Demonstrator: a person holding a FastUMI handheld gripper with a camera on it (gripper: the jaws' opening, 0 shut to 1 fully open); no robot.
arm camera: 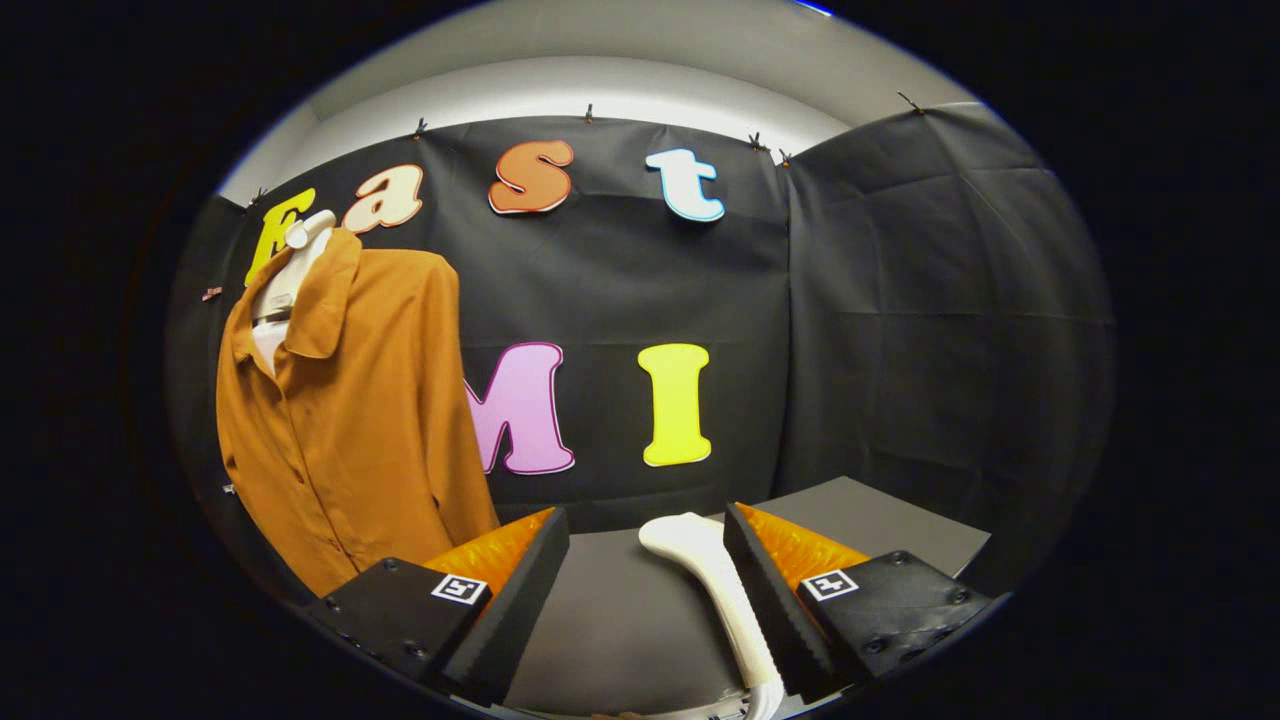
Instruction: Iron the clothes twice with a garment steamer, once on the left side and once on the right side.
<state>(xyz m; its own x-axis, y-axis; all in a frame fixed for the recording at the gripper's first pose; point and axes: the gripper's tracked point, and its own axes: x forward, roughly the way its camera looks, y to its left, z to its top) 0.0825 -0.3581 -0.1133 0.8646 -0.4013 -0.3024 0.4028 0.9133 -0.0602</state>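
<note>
A brown button-up shirt (pixel 345 410) hangs on a white mannequin torso (pixel 285 275) beyond and to the left of my left finger. The white garment steamer (pixel 715 590) lies on the dark table (pixel 620 620), its long handle running along the inner face of my right finger, its rounded end pointing away. My gripper (pixel 648 530) is open, fingers wide apart. The steamer touches or nearly touches the right finger; the left finger is well clear of it. The steamer's near end is hidden below.
The dark tabletop stretches ahead between the fingers to the black cloth wall (pixel 620 280). A second cloth panel (pixel 940 300) closes the right side. The table's far right corner (pixel 960 545) lies just past the right finger.
</note>
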